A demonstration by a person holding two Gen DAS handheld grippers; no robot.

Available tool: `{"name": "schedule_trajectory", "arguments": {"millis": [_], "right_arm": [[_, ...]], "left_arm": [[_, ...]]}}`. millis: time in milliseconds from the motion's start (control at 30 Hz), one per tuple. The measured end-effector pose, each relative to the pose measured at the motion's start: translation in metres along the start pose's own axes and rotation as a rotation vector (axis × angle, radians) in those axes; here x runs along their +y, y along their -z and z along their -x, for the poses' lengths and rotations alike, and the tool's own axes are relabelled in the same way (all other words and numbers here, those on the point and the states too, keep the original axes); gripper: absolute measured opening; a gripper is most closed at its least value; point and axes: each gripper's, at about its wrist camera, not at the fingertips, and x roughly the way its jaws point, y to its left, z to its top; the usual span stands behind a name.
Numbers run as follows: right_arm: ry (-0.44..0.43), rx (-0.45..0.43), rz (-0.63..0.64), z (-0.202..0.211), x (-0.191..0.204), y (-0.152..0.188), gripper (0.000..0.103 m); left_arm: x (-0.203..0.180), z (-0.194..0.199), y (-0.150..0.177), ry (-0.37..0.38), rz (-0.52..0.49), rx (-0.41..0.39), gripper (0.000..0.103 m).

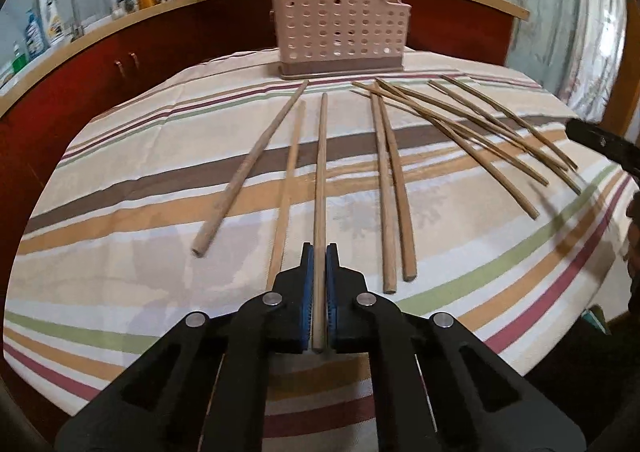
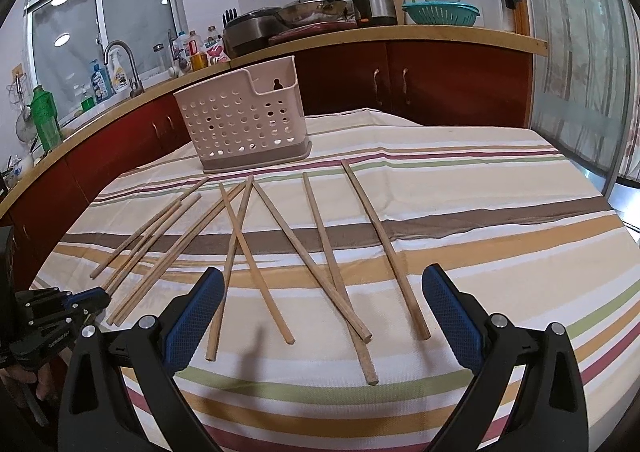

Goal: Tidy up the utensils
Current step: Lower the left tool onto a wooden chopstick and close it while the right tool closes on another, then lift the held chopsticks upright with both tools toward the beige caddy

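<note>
Several wooden chopsticks lie spread over a striped tablecloth [image 1: 120, 236]. My left gripper [image 1: 319, 252] is shut on one chopstick [image 1: 321, 172] near its thick end; the stick points toward a pink perforated utensil holder [image 1: 340, 30] at the table's far side. My right gripper [image 2: 324, 284] is open and empty, just above the near ends of the right-hand chopsticks [image 2: 316, 252]. The holder [image 2: 244, 120] stands upright in the right wrist view too. The left gripper [image 2: 86, 302] shows at the left edge there, its tips at several chopsticks' ends.
A red cabinet with a wooden counter [image 2: 440, 32] runs behind the table, holding a kettle [image 2: 374, 0], pans, a teal colander [image 2: 440, 12], bottles and a sink tap [image 2: 124, 60]. A curtain [image 2: 580, 52] hangs at the right.
</note>
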Motion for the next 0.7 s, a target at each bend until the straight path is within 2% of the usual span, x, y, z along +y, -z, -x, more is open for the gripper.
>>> {"name": "schedule_trajectory", "arguments": {"millis": [200, 233, 267, 333, 500, 633, 700], "right_arm": [[-0.003, 0.016, 0.041, -0.004, 0.006, 0.004, 0.095], [-0.012, 0.019, 0.048, -0.005, 0.007, 0.005, 0.091], [-0.017, 0.022, 0.055, -0.005, 0.009, 0.005, 0.081], [-0.033, 0.048, 0.072, -0.01, 0.013, 0.007, 0.066], [-0.049, 0.085, 0.117, -0.023, 0.021, 0.013, 0.058], [-0.047, 0.132, 0.143, -0.034, 0.023, 0.021, 0.045], [-0.038, 0.125, 0.172, -0.035, 0.025, 0.025, 0.041]], "left_arm": [[-0.001, 0.001, -0.005, -0.007, 0.0, -0.021, 0.006], [-0.001, 0.001, -0.006, -0.006, 0.001, -0.025, 0.006], [-0.001, 0.002, -0.007, -0.003, 0.003, -0.029, 0.006], [-0.002, 0.003, -0.008, -0.009, 0.0, -0.038, 0.006], [-0.002, 0.003, -0.007, -0.01, 0.003, -0.039, 0.006], [0.0, 0.003, -0.006, -0.01, 0.011, -0.039, 0.006], [0.001, 0.001, -0.005, -0.009, 0.015, -0.039, 0.006]]}}
